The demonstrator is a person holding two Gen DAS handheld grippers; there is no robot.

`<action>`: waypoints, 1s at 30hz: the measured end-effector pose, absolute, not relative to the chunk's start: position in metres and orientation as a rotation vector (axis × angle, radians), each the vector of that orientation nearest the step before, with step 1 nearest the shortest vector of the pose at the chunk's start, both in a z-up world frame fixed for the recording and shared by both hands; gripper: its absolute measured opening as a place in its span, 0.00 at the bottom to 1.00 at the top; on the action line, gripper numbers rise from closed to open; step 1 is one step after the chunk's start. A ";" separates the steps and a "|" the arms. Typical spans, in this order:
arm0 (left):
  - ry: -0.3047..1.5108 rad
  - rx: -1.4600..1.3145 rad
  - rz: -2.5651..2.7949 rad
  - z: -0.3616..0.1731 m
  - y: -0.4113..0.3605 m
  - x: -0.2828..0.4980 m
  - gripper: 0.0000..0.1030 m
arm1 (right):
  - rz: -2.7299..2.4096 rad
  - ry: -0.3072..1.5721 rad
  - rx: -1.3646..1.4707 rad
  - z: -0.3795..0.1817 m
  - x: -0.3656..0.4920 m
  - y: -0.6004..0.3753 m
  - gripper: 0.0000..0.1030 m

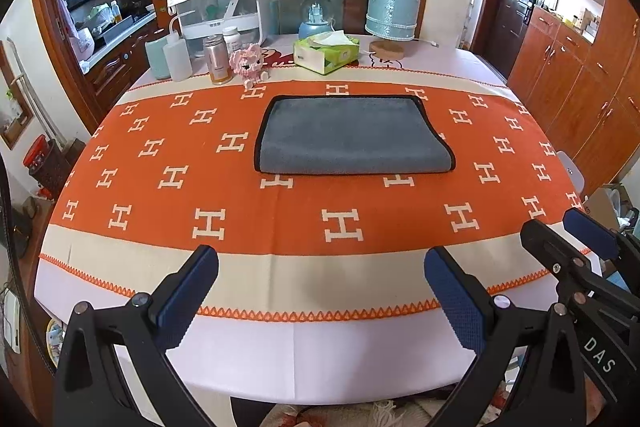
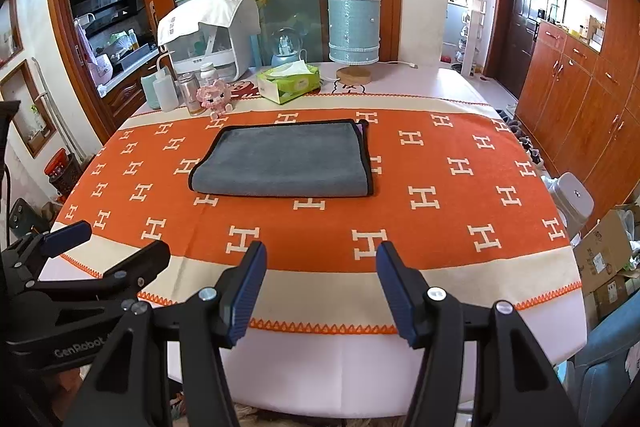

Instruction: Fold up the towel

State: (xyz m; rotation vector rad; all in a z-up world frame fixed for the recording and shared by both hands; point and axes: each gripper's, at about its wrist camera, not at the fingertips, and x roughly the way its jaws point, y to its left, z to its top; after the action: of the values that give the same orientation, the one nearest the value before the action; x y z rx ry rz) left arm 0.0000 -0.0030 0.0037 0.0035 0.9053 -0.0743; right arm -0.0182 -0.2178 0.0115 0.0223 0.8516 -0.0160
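Both sets of tongs, left gripper [image 1: 320, 291] and right gripper [image 2: 322, 293], hang wide open over the near table edge, holding nothing. Past them, the grey towel [image 1: 354, 135] lies folded mid-table on the orange cloth [image 1: 160, 187]. Behind it: tissue box [image 1: 326, 53], pink toy [image 1: 250, 65], bottles [image 1: 218, 59], blue lamp [image 1: 394, 3].

A folded grey microfibre towel with black edging [image 1: 354, 135] lies flat on the orange H-patterned cloth runner [image 1: 160, 195] at the middle of the worktop [image 1: 340, 363]. Behind the towel, along the far edge, stand from left to right a white squeeze bottle [image 1: 178, 57], a pink crocheted doll [image 1: 251, 65], a green cardboard tissue box [image 1: 326, 53] and a cylindrical blue-shaded table lamp [image 1: 394, 5]. The left tool [image 1: 320, 291] and right tool [image 2: 322, 291] hang over the near edge, side by side, well apart from the towel.
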 end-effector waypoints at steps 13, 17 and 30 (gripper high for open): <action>0.910 0.006 -0.074 0.003 -0.002 -0.001 0.99 | -0.012 0.863 0.026 0.010 -0.018 -0.216 0.56; 0.915 0.005 -0.074 0.001 -0.001 -0.001 0.99 | -0.011 0.866 0.026 0.009 -0.019 -0.217 0.56; 0.916 0.012 -0.069 -0.002 0.000 -0.001 0.99 | -0.011 0.870 0.028 0.008 -0.018 -0.217 0.56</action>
State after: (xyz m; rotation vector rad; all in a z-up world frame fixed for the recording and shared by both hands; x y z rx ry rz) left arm -0.0009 -0.0001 -0.0017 0.0120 0.9156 -0.0692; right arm -0.0181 -0.2168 0.0076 0.0282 0.8702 -0.0107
